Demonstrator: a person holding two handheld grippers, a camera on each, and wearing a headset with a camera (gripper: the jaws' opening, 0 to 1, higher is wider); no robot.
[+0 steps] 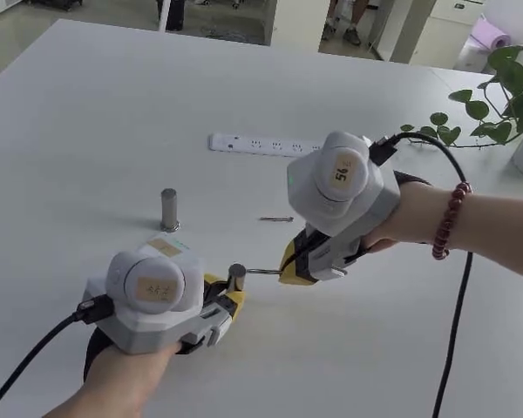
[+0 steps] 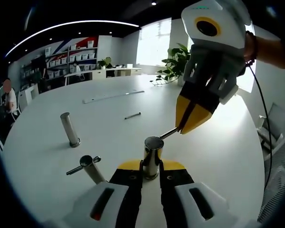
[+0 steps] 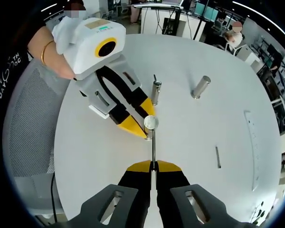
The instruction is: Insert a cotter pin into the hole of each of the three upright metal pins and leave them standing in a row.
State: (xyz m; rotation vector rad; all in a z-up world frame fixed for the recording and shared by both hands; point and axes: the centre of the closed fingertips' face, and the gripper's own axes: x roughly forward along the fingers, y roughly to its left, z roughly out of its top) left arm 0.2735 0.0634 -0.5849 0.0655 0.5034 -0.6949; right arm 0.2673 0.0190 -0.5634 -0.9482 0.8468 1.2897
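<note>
My left gripper (image 2: pixel 151 172) is clamped round a metal pin (image 2: pixel 153 151), holding it upright on the table (image 1: pixel 366 366). My right gripper (image 3: pixel 153 167) pinches a cotter pin (image 3: pixel 153 145) with its tip at the pin's head; whether it has entered the hole I cannot tell. If my angle is off, I reckon the tip will skate off the round steel, or the cotter will slide back in my grip. A hard push could tip the finished pin (image 2: pixel 90 170) close by. The bare pin (image 1: pixel 169 209) and spare cotter (image 1: pixel 276 219) wait farther off. Each gripper's sticker carries digits, too blurred to read.
</note>
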